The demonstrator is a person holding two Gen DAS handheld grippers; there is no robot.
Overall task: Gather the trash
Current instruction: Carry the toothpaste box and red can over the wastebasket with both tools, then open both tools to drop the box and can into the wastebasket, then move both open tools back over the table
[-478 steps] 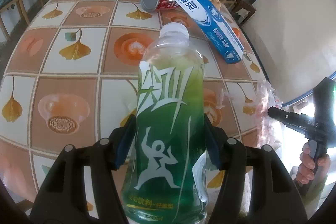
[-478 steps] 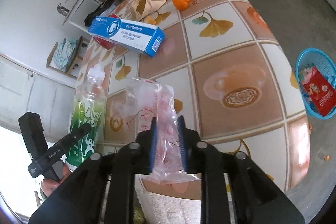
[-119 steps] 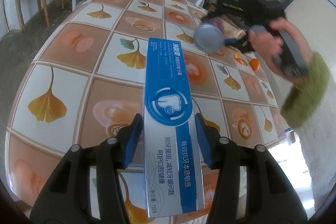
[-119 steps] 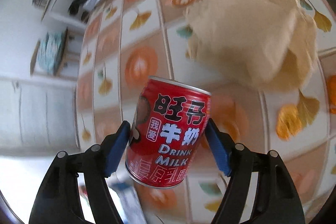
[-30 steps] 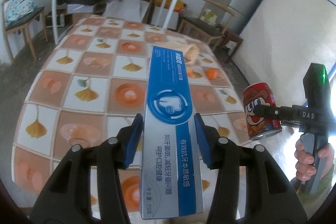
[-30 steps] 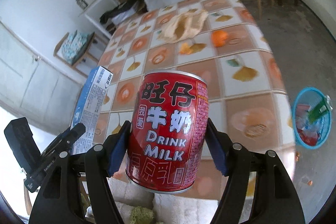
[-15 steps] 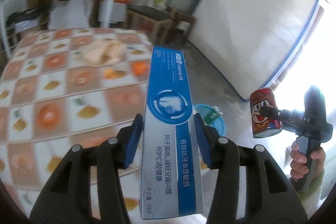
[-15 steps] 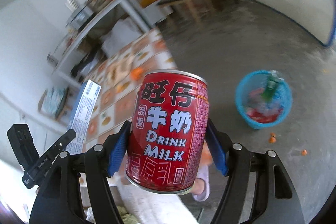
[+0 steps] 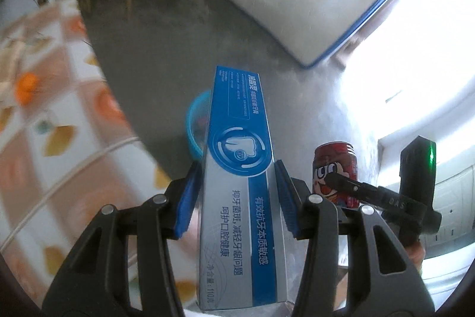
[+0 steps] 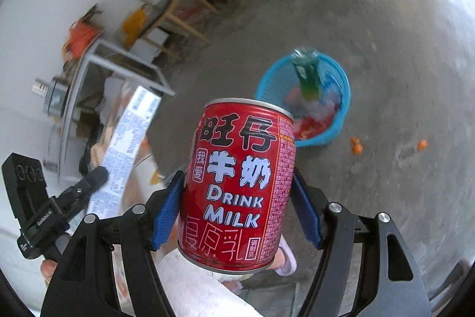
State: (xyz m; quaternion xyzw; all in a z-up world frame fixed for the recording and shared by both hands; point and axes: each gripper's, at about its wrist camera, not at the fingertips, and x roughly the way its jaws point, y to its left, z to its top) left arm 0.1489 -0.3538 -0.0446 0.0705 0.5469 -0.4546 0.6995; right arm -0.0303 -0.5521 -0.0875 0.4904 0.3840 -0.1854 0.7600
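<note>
Left gripper [image 9: 236,199]: clamped on a blue toothpaste box [image 9: 240,183], held upright, above the blue basket [image 9: 194,124].
Right gripper [image 10: 237,208]: clamped on a red milk can [image 10: 237,189], near side of the basket.
Basket: on the concrete floor [image 10: 386,49], holding a green bottle [image 10: 307,73].

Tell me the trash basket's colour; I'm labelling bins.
Blue basket, clearest in the right wrist view.

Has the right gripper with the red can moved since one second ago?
Yes. The right gripper, shut on the can, has swung off the table toward the blue basket on the floor, which now lies just beyond the can.
</note>
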